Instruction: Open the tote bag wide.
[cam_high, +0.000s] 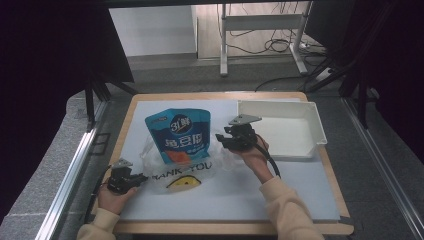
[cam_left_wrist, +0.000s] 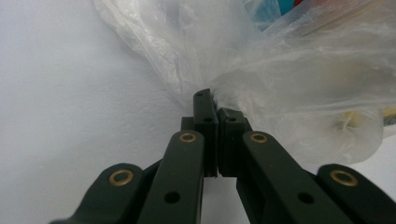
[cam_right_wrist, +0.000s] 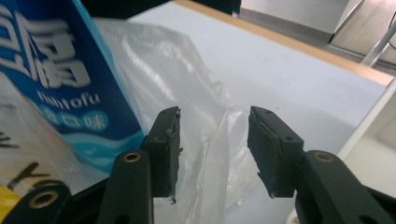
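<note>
Clear bag (cam_high: 200, 167) flat on the bench (cam_high: 240, 200) left of the white tray (cam_high: 280, 127), blue pouch (cam_high: 178, 132) inside it, left gripper (cam_left_wrist: 212, 119) fingers pinched on the bag's left edge, right gripper (cam_right_wrist: 212, 144) fingers parted, empty, at its right side.

The plastic bag (cam_left_wrist: 289, 88) looked thin, clear and crinkled; the blue pouch (cam_high: 178, 134) at its twelve o'clock was glossy.

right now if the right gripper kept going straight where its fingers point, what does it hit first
Most likely the clear plastic bag: in the right gripper view the film lies straight ahead in the gap of the open right gripper. The blue snack pouch sits off to one side of that line. Depth is hard to judge.
</note>
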